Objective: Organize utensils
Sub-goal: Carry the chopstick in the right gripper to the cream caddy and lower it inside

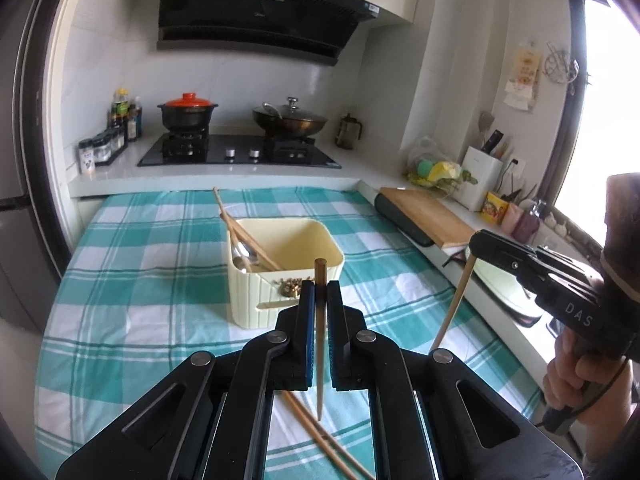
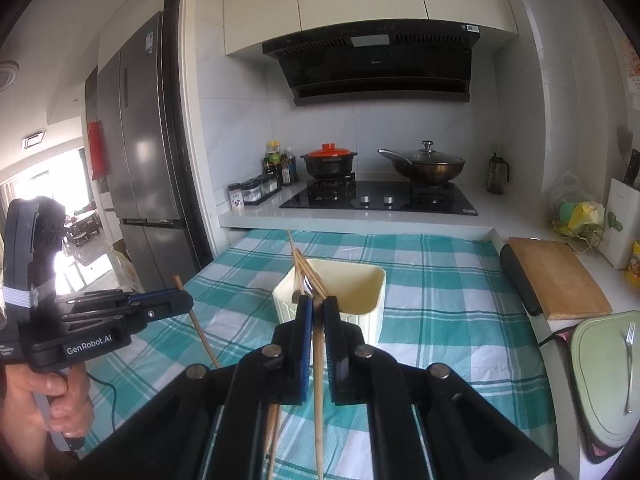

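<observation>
Left wrist view: the left claw (image 1: 320,296) is clamped on a dark-tipped chopstick (image 1: 320,344), above two loose chopsticks (image 1: 320,436) near the surface's (image 1: 132,280) front edge. The right claw (image 2: 318,312) pinches another chopstick (image 2: 318,392). Farther in, mid-surface, the cream holder (image 1: 256,300) has chopsticks and a spoon (image 1: 242,258).

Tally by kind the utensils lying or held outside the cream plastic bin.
Wooden chopsticks: 4 (left gripper one, right gripper one, two on the green checked cloth)
Metal fork: 1 (on pale green board)
Total: 5
</observation>
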A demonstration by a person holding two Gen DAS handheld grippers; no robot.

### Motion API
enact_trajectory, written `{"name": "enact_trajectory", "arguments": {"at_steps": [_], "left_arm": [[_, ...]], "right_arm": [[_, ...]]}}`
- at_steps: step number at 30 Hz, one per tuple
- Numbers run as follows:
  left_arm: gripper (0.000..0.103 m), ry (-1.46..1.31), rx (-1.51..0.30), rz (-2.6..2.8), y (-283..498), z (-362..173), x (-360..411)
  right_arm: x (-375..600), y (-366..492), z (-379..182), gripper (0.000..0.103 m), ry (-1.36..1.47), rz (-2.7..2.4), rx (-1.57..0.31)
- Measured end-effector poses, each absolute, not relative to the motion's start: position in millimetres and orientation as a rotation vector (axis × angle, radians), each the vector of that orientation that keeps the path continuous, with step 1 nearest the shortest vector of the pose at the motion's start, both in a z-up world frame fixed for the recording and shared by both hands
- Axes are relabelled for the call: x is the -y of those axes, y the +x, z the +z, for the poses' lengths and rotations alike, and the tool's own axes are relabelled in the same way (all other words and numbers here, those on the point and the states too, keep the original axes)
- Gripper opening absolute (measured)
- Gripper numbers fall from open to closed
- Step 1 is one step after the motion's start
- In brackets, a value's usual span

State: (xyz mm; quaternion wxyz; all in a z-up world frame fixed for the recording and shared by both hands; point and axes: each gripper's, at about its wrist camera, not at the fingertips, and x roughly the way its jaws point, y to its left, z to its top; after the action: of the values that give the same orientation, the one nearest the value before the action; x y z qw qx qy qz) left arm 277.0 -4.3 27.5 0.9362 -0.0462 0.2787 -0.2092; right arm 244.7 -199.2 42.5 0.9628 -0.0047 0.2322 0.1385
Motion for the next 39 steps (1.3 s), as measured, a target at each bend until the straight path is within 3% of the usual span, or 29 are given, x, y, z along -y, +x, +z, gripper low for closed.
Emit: {"name": "enact_trajectory", "arguments": {"at_steps": [21, 33, 39], "left_arm": [[0.003, -0.129, -0.572, -0.430, 300.9, 56.8, -7.8], [0.003, -0.082, -0.514, -0.354, 371.1, 100.2, -0.5], [0.003, -0.105, -0.492, -0.300, 414.8, 94.5, 2.4]], "right_arm": [[214.4, 266.3, 63.5, 0.006, 0.047, 0.272, -0.455], [205.7, 353.7, 114.8, 0.006, 0.069, 0.307, -0.424], [188.4, 395.6, 122.0, 0.006, 0.006, 0.261, -0.305]]}}
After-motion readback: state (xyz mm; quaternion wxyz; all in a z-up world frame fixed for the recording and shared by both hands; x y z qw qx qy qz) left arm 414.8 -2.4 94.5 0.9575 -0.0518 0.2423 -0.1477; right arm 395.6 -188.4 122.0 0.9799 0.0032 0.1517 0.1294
